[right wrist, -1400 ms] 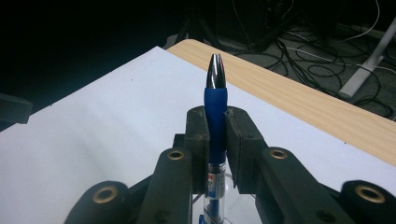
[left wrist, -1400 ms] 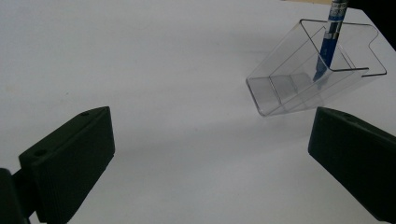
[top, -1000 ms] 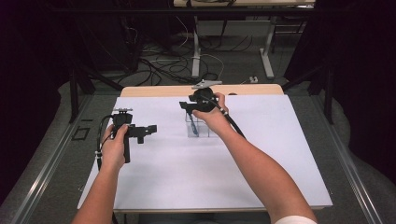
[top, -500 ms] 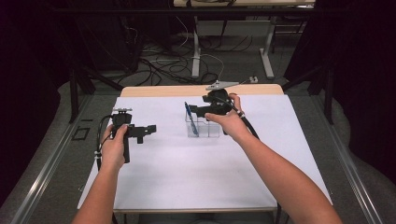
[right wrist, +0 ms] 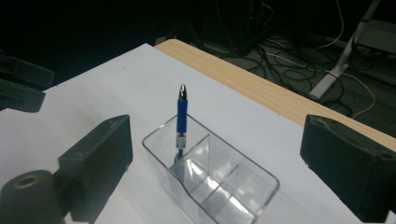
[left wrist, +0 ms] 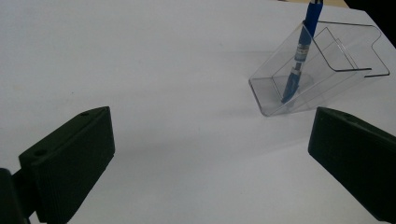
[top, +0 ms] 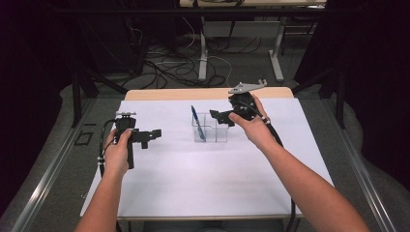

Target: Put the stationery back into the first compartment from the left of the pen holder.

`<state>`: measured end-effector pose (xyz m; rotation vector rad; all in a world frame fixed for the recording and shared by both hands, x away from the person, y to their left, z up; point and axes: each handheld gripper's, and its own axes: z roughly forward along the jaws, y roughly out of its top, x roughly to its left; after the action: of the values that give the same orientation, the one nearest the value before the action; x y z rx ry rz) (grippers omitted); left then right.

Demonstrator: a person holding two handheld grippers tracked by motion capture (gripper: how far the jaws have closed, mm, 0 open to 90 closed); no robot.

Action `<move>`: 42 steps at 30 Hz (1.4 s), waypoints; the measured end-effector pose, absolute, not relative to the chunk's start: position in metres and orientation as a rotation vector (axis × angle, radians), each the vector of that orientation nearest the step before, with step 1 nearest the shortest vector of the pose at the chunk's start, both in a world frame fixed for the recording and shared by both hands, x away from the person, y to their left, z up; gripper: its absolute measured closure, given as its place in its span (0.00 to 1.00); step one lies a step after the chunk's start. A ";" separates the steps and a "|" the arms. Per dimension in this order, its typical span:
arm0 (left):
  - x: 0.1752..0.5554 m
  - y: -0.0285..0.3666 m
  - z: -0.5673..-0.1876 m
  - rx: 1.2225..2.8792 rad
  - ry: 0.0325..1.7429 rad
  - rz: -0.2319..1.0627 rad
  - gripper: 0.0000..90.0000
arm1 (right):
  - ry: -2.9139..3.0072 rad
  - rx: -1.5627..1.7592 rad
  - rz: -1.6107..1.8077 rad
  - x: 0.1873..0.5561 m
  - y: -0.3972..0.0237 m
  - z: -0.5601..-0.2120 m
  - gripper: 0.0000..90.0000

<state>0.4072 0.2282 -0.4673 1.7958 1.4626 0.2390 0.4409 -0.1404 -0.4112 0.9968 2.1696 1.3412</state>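
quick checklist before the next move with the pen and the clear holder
1. Pen stands inside the clear holder, in an end compartment, leaning on the wall: ok.
2. Right gripper free of the pen: ok; its jaws have just been opening and nothing is between them.
3. Left gripper open and empty, off to the holder's side: ok.
4. Holder upright on the white table: ok.
5. Other compartments free for more items: ok, they look empty.
6. More pens to fetch: cannot tell.
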 end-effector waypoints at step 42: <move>0.406 0.236 -0.469 1.789 1.460 0.248 0.01 | 1.949 1.372 1.189 0.388 -0.288 -0.486 0.00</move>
<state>0.4063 0.2357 -0.4693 1.7886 1.4601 0.2476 0.3881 -0.2875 -0.4863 1.3723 1.9486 1.1888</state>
